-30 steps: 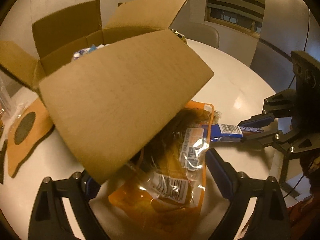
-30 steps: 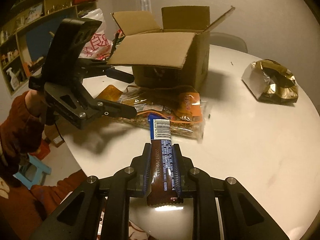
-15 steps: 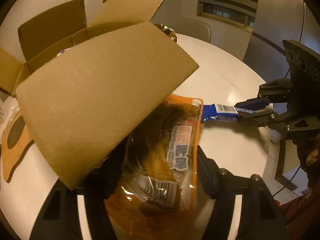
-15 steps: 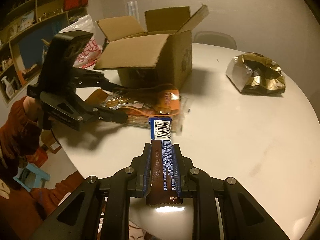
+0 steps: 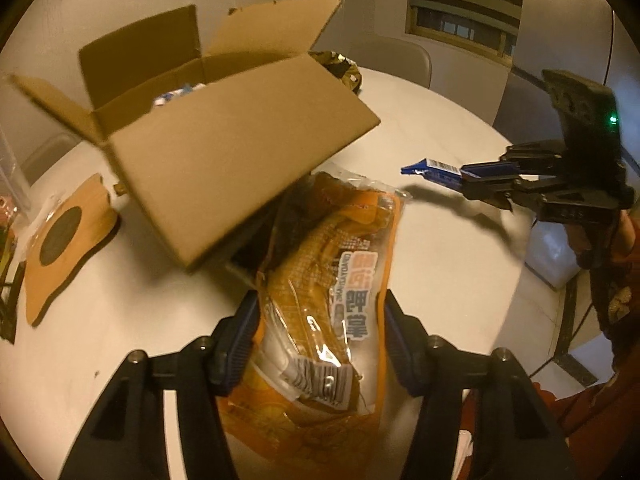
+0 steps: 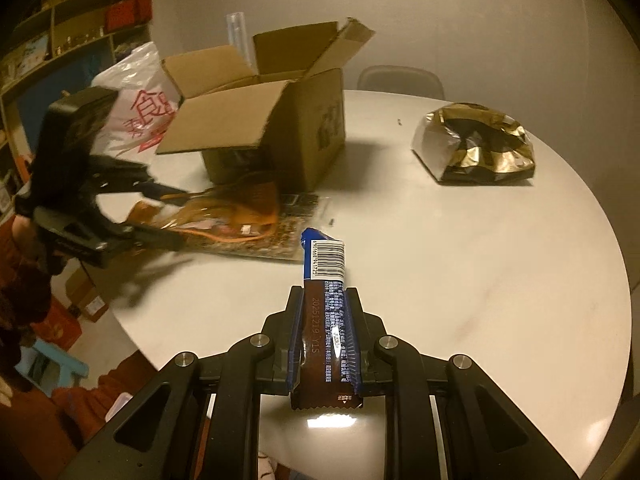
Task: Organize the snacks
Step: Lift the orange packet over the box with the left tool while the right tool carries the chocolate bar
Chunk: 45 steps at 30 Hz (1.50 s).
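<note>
box (image 5: pixel 224 160): brown cardboard, matt, a bit rough | orange snack bag (image 5: pixel 332 292): shiny see-through plastic | snack bar (image 6: pixel 326 312): glossy blue-brown wrapper | table (image 6: pixel 480 260): white, smooth, slightly shiny | gold bag (image 6: pixel 476 152) at 2 o'clock in the right view: crinkly shiny foil | gripper fingers (image 6: pixel 354 344): black matt plastic, blue ribbed pads, silver metal screws

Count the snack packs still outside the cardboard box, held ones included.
4: orange pack between the left gripper's fingers, patterned pack beneath it, bar in right gripper, gold bag far right. Others may be hidden.
</note>
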Available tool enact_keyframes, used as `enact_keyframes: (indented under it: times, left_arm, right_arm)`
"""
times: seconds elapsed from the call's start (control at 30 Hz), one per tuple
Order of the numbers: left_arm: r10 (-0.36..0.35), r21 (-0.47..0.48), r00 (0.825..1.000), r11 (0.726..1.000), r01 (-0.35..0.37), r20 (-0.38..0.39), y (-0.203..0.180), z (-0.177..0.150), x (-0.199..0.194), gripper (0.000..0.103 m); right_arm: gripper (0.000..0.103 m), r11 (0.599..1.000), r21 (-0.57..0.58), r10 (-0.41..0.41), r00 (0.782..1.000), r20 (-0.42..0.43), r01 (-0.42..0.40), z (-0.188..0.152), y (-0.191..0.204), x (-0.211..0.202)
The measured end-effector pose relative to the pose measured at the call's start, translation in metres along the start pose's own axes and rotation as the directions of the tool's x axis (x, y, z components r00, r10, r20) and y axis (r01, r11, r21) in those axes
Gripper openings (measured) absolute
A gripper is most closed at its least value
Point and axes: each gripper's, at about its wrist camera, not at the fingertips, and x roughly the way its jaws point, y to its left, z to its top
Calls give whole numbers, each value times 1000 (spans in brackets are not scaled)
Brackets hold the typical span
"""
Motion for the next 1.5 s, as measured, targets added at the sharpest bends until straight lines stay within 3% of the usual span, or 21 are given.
enact_keyframes:
  times: [0.17,0.37,0.6,0.87,1.2,1.5]
  left_arm:
    - [3,-2,1000,1000,-2,18,2,-7,-22,53]
    - [-51,-7,998,999,51,22,6,-18,-42,52]
    - [-45,-21,997,999,46,68,5,-33,-70,52]
    - [-6,-49,987,999,14,158,9,-23,-110,52]
    - [91,-131,962,990,-58,258,37,37,-138,52]
    - [198,-199,955,968,-155,219,62,111,-99,52]
  right_arm:
    - [15,1000,-13,5,1000,21,-5,5,5,-7]
    - [15,999,-32,25,999,48,-24,13,13,-17]
    - [15,997,-63,43,996,75,-38,23,25,-29]
    - [15,992,-115,70,983,172,-51,46,47,-53]
    - [15,987,-159,56,960,273,-12,103,68,-57]
    - [15,993,-119,40,969,245,-11,157,68,-17]
